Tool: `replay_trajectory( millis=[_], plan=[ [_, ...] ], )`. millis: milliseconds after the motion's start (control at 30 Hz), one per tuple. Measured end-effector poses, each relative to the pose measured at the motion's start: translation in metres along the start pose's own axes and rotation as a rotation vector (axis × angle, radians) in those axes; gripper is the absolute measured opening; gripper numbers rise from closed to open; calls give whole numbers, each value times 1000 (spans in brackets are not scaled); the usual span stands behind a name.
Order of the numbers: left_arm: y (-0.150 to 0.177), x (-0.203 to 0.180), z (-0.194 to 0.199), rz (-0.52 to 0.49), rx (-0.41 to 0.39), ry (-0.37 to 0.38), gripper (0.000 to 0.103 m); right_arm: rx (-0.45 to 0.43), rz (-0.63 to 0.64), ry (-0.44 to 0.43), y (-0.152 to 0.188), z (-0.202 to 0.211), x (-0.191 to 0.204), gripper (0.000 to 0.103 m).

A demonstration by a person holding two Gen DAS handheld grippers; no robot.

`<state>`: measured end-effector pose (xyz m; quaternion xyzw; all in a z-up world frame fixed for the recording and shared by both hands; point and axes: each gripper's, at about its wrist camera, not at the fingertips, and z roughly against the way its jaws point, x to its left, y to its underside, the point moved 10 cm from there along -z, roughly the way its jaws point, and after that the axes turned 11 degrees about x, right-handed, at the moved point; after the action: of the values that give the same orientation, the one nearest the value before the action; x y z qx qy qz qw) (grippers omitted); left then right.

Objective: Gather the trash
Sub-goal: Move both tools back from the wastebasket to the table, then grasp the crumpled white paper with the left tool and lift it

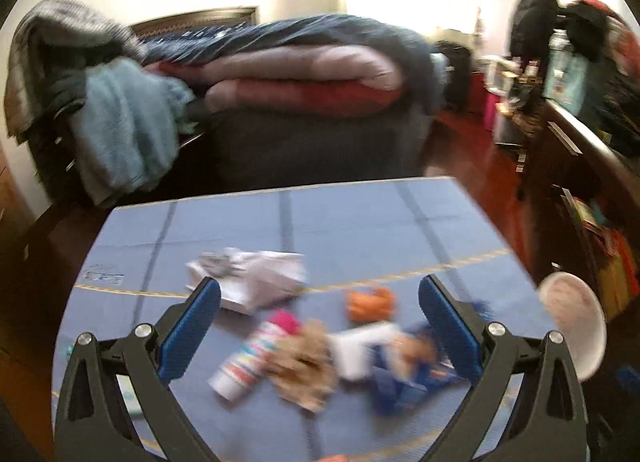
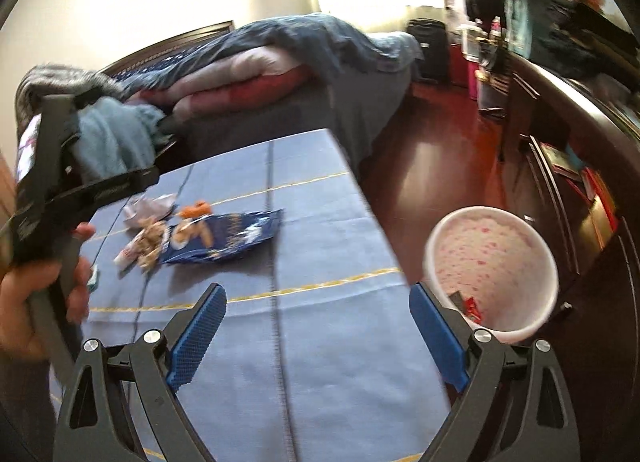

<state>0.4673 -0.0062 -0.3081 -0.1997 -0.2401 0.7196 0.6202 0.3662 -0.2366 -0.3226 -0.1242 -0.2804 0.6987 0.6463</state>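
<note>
Gaping empty, left tongs (image 1: 320, 326) and right tongs (image 2: 318, 326); bucket (image 2: 436, 262) beside mat (image 2: 320, 342).

Cloth, foil and polished wood

Matt blue cloth (image 2: 320, 342) is covering the table; the chip bag (image 2: 232, 236) is gleaming glossy; the wood floor (image 2: 432, 166) is shining.

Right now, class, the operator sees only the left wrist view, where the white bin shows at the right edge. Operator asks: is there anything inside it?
Observer: Yes. In the right wrist view the white bin holds a red and dark wrapper.
Operator: Is the right hand-held gripper carrying anything?
Observer: No. The right hand-held gripper is open and empty above the blue mat.
Operator: How does the blue bag lie?
Observer: The blue snack bag lies nearly flat on the mat.
</note>
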Motion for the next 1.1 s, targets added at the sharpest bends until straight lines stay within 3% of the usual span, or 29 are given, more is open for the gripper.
replay_trajectory(
  millis=[133, 333, 633, 867, 933, 1000, 1100],
  plan=[
    [-17, 42, -38, 58, 47, -4, 99, 9, 42, -8, -2, -6, 22, 92],
    [-23, 63, -92, 83, 155, 47, 99, 28, 88, -11, -6, -23, 50, 92],
    [-24, 49, -113, -74, 155, -53, 99, 62, 109, -38, -12, -46, 77, 92],
    [-16, 48, -117, -108, 208, -83, 99, 56, 121, -37, -14, -45, 85, 92],
    [-16, 51, -114, -83, 189, -58, 90, 57, 119, -37, -14, -46, 86, 92],
    [-15, 57, -112, -78, 175, -74, 73, 57, 118, -37, -14, -44, 86, 92],
    [-17, 60, -105, -65, 144, -32, 57, 54, 119, -38, -15, -43, 87, 92]
  ],
)
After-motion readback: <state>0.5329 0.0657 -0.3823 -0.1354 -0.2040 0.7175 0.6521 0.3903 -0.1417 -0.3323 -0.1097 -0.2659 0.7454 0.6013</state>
